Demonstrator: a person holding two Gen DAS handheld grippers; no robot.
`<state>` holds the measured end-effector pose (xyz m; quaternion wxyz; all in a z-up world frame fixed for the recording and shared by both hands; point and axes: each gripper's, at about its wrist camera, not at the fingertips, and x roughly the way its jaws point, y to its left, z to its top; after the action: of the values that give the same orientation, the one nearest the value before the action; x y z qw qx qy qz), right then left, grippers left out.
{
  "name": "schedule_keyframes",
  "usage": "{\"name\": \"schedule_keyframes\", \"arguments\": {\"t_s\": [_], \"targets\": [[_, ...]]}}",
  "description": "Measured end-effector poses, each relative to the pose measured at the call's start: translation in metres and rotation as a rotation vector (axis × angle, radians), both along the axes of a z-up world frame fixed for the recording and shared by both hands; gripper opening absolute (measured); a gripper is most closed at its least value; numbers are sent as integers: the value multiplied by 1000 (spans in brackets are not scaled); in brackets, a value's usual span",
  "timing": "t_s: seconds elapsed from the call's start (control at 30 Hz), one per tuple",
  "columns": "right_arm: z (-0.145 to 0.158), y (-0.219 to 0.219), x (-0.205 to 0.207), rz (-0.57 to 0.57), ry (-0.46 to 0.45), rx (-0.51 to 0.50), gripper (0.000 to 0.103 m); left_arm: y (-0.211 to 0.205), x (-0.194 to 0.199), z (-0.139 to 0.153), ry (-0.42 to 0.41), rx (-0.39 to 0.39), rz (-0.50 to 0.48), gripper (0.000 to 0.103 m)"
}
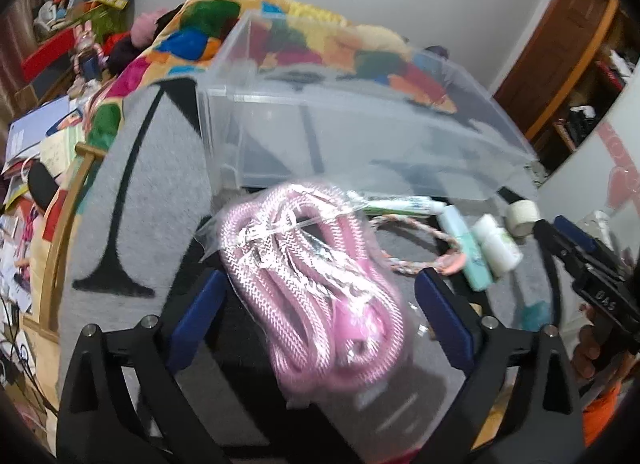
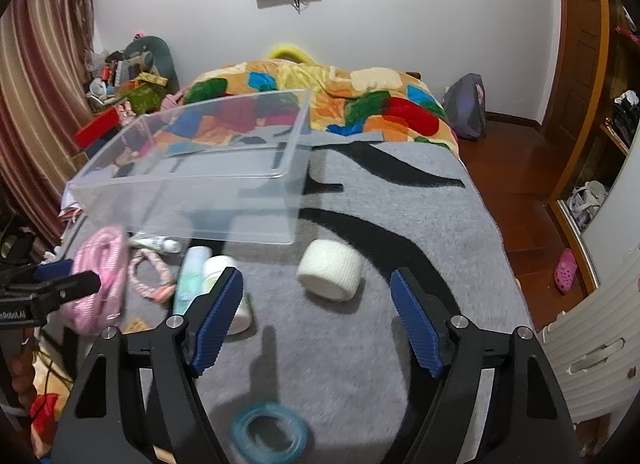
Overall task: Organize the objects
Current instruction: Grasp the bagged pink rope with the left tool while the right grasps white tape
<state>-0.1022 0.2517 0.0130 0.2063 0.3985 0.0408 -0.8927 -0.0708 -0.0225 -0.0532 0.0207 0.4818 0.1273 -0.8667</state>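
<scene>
A clear plastic bin [image 1: 360, 132] [image 2: 192, 184] stands on the grey blanket. A bagged coil of pink rope [image 1: 312, 276] [image 2: 100, 276] lies between the wide-open fingers of my left gripper [image 1: 320, 304], which do not touch it. My right gripper [image 2: 318, 304] is open and empty, just short of a white bandage roll [image 2: 330, 274] [image 1: 520, 218]. A braided ring [image 1: 416, 248], a teal tube [image 2: 190, 278], a white bottle [image 1: 498, 246] and a toothpaste tube [image 2: 156, 242] lie in front of the bin. A blue tape ring [image 2: 268, 432] lies below the right gripper.
A colourful quilt [image 2: 360, 104] is piled behind the bin. Clutter and books [image 1: 36, 136] lie off the bed's left side. The wooden floor [image 2: 516, 168], a wardrobe and a pink shoe [image 2: 566, 270] are on the right.
</scene>
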Motion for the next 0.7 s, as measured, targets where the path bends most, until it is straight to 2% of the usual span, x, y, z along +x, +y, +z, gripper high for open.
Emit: {"name": "schedule_keyframes", "arguments": {"t_s": [0.03,0.17,0.27,0.3,0.43,0.5,0.7], "targets": [[-2,-1,-4,-1,-7,6,67,1,-3,-4,-12,-1,1,97],[-12,-8,-16,-6,-36,18,55,13,-9,-10,12,-95,6,98],[-17,-9,-25,-20,-64,6,42,15,-7,-12,42,-131,6,90],[-18,-9,-26,-30,-61,7,36,15,-5,-11,51,-135,4,83],[-16,-5,-23,-23,-58,-17,36,10,6,-9,78,-143,-28,61],[-15,-6,-19,-19,-45,-13,36,6,14,-6,88,-138,-41,55],[0,-4,-2,-3,-12,-49,35,-2,33,4,110,-130,-42,51]]}}
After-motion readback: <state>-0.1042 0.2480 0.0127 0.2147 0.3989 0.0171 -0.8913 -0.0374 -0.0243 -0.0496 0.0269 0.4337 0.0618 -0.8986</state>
